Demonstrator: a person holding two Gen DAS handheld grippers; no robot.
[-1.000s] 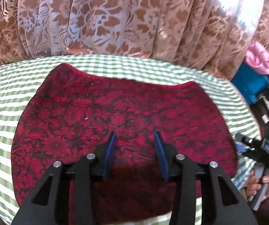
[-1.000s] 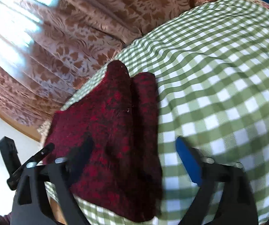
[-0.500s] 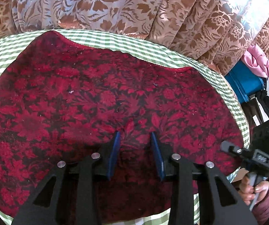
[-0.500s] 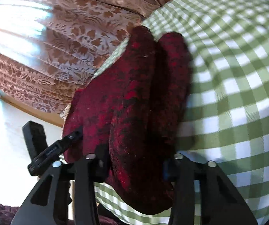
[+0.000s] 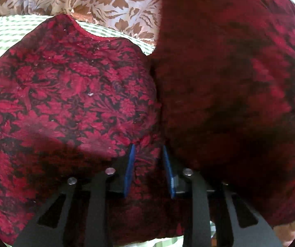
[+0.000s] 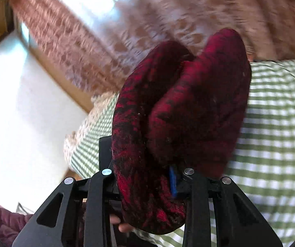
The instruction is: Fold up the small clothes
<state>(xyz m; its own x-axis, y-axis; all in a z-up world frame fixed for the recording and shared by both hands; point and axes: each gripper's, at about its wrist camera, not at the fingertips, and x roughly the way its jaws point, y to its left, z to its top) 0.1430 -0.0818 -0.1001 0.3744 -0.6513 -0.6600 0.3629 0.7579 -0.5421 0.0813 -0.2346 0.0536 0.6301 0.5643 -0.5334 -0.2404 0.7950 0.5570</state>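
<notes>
A dark red floral cloth [image 5: 69,94] lies on the green checked table [image 5: 7,33]. Its right part [image 5: 240,82] is lifted and swung over, filling the right half of the left wrist view. My left gripper [image 5: 148,150] sits low over the near middle of the cloth, with a narrow gap between its blue pads [image 5: 130,164] and cloth lying in it. My right gripper [image 6: 147,177] is shut on a bunched edge of the cloth [image 6: 180,111] and holds it up above the table [image 6: 281,144]. Its left pad is hidden by the fabric.
Brown floral curtains [image 5: 106,2] hang behind the table and also show blurred in the right wrist view [image 6: 168,10]. A white wall [image 6: 13,113] stands at the left there. The table's far edge runs just below the curtains.
My right gripper has shut on the cloth's right edge and lifted it up and over to the left. My left gripper moved closer over the cloth and its jaws narrowed.
</notes>
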